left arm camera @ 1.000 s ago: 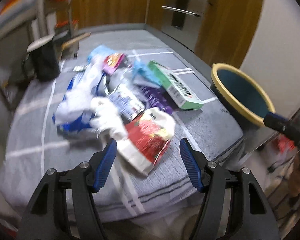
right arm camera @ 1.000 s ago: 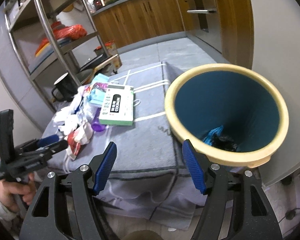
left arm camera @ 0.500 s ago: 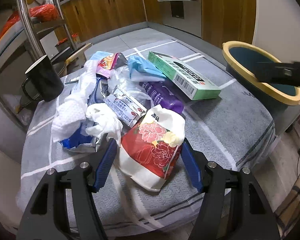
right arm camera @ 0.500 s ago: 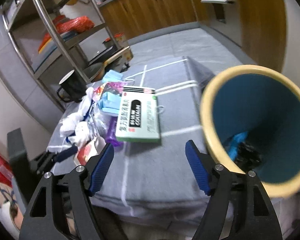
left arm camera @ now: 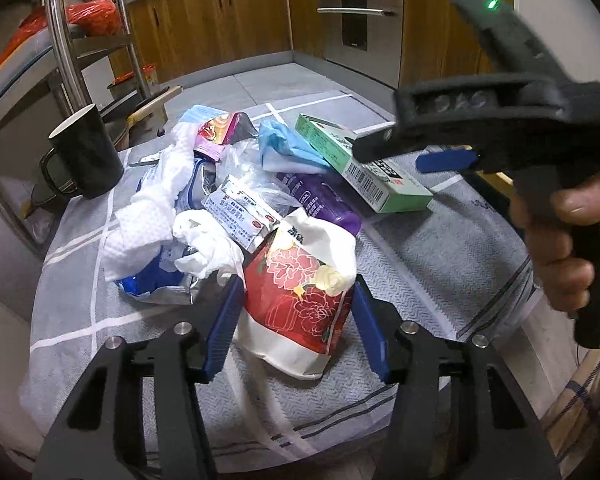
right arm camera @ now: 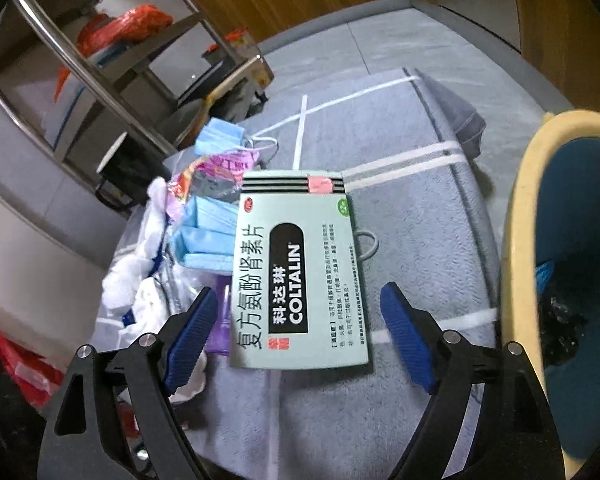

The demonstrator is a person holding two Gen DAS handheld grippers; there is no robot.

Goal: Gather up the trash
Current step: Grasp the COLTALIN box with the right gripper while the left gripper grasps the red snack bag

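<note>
Red-and-white flowered packet [left arm camera: 300,292] sits btwn the spread jaws of the left gripper [left arm camera: 296,320] near the table's [left arm camera: 440,252] front edge; soft bag could slip or crumple if pinched off-centre. Right gripper [right arm camera: 296,336], also apart, straddles the green box [right arm camera: 300,272] w/o touching; bin [right arm camera: 520,240] at the right edge.
</note>
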